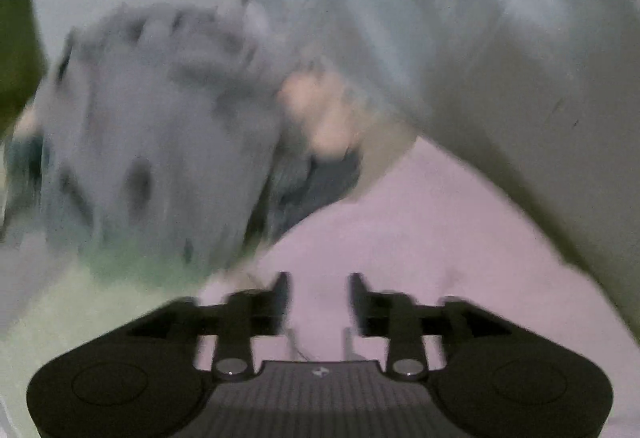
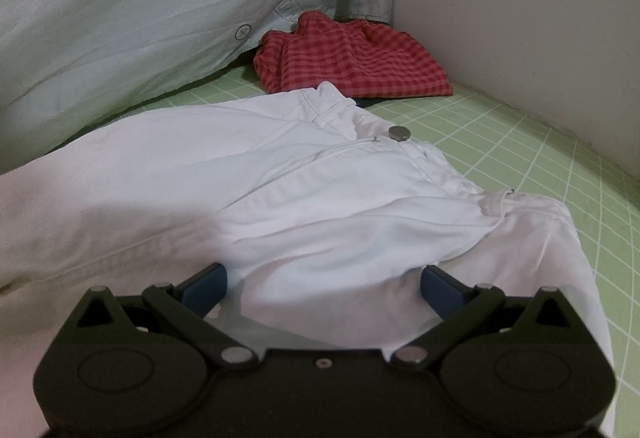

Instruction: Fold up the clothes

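right gripper [image 2: 323,288]: jaws wide, white trousers [image 2: 280,190] bunched between, not pinched
left gripper [image 1: 319,298]: parted, empty, view blurred
risk: closing could grab several layers, crooked fold
risk: red checked garment [image 2: 352,62] at bed's [image 2: 540,158] far corner could snag

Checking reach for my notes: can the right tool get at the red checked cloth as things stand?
Probably yes. The right tool is open over the white trousers; the red checked cloth lies beyond them on the green sheet, uncovered, with nothing blocking.
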Demonstrator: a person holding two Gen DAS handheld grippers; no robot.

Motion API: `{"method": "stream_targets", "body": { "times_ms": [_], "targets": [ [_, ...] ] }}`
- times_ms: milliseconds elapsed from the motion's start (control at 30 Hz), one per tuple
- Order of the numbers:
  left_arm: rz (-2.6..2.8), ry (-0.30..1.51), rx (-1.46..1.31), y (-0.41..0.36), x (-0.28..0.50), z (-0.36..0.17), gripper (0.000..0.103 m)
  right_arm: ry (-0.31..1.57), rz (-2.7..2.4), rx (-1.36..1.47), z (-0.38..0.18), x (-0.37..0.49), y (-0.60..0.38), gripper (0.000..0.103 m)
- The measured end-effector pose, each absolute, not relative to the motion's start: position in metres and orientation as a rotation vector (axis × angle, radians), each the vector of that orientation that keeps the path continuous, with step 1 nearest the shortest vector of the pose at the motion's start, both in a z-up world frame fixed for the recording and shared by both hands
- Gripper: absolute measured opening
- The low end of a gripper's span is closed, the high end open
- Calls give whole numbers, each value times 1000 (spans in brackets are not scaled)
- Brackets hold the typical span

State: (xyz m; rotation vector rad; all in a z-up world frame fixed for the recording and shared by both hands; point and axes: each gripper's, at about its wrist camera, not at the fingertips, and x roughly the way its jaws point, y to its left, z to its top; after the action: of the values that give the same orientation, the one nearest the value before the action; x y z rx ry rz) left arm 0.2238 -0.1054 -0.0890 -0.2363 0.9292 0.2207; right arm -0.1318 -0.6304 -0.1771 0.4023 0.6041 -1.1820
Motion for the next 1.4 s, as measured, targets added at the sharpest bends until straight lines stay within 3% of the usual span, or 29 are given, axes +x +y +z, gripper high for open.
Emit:
{"method": "stream_targets", "body": {
  "times_ms": [67,233,367,667,933,1267,1367,1400],
  "targets": [
    [213,957,-244,-109,213,-100,70,604,-1182,402,-177,-132,-631,103],
    [120,1027,-180,-143,200,-120,83,657,-1177,441,-169,-126,-637,103],
    [43,1077,-123,-166,194,-127,86,701,-1172,473,-162,-121,-642,103],
    [-13,1181,-34,-202,209,-160,91,557,-1045,287,-91,-71,-670,103],
    [36,1202,-6,-211,223,-170,103,740,-830,124,-121,26,-728,102],
    [49,1195,-8,-215,226,-169,103,907,-435,-134,-148,82,-733,101],
    [50,1194,-10,-215,226,-169,103,967,-292,-183,-150,95,-734,89],
    [50,1195,-10,-214,227,-169,103,978,-244,-171,-148,99,-735,79]
  ]
}}
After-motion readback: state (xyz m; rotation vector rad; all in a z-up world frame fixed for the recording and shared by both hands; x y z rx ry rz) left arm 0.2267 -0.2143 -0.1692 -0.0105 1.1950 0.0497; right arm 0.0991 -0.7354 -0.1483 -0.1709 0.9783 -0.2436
